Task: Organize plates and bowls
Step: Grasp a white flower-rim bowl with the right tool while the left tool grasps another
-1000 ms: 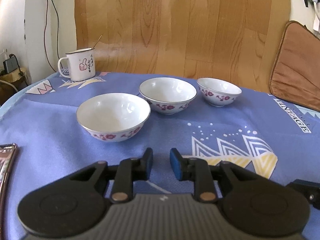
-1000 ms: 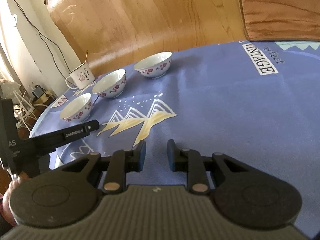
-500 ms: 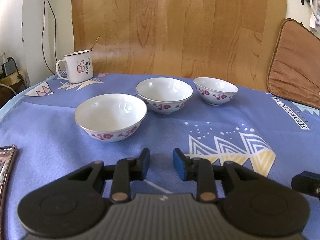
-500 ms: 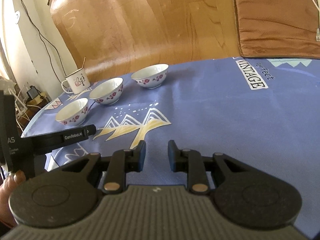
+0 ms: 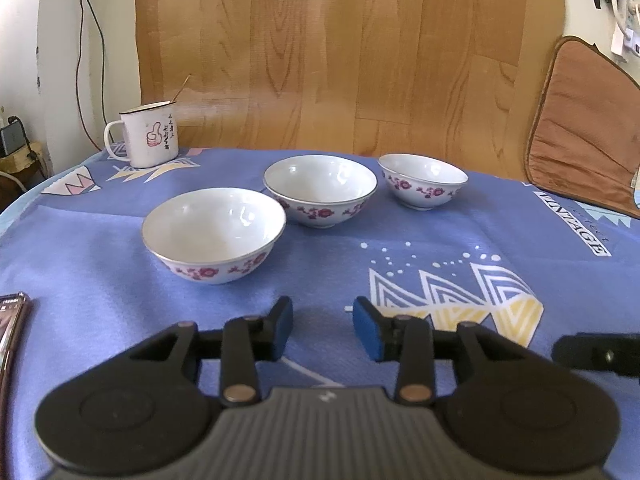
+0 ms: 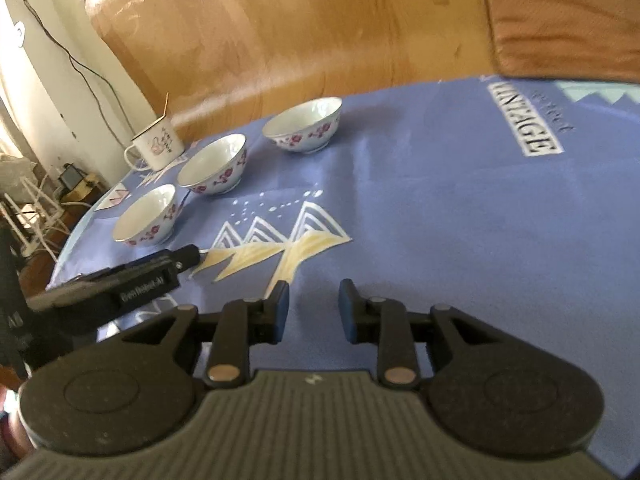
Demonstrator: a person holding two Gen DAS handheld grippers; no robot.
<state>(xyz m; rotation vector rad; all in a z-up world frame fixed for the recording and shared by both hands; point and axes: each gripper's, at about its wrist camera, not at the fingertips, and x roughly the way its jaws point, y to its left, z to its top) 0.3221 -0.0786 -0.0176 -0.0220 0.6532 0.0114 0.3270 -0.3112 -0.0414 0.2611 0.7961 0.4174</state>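
Three white bowls with red flowers stand in a row on the blue cloth [image 5: 100, 280]: a near one [image 5: 214, 234], a middle one [image 5: 320, 190] and a far right one [image 5: 422, 180]. My left gripper [image 5: 323, 322] hovers just short of the near bowl, its jaws opening with nothing between them. In the right wrist view the same bowls sit far off at the left: near [image 6: 146, 216], middle [image 6: 212, 164], far [image 6: 304, 124]. My right gripper [image 6: 313, 306] is above bare cloth, jaws opening and empty. The left gripper's body [image 6: 120, 284] shows at its left.
A white enamel mug [image 5: 148, 140] with a spoon stands at the back left. A phone [image 5: 12, 328] lies at the cloth's left edge. A brown cushion [image 5: 580, 120] leans at the right against wood-grain sheeting. Cables and clutter [image 6: 36, 200] sit beyond the table's left edge.
Both grippers' jaws have spread wider. The right wrist view has shifted slightly and is now blurred; the bowls have not moved.
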